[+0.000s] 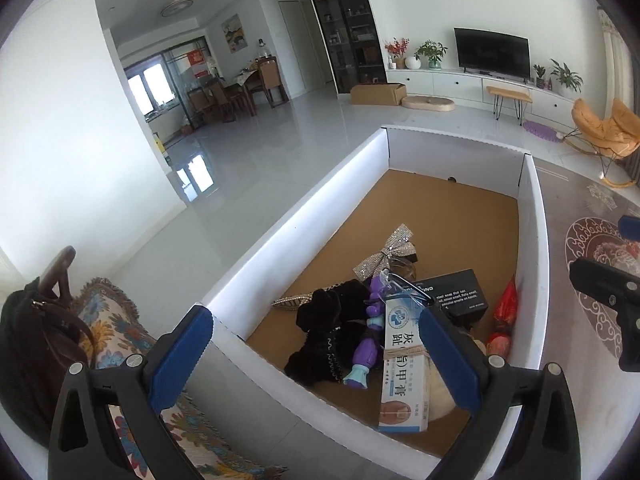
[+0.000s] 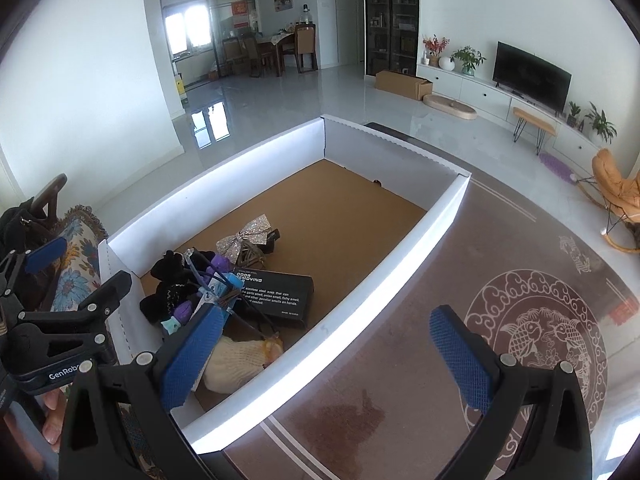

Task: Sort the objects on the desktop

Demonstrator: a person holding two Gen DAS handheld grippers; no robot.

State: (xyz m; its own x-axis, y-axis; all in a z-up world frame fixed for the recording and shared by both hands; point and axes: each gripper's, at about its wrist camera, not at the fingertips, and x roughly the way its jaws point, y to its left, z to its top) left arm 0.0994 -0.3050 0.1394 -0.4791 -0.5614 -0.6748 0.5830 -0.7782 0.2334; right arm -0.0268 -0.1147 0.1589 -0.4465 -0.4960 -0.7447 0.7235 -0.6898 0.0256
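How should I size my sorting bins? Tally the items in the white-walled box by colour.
Black: 2 (velvet fabric piece, rectangular odor-removing soap carton)
Silver: 2 (rhinestone bow, rhinestone leaf-shaped clip)
Purple: 1 (plastic toy)
White: 1 (long ointment carton)
Cream: 1 (knitted pouch)
Red: 1 (shiny packet)
Total: 8 visible; the pile may hide more.
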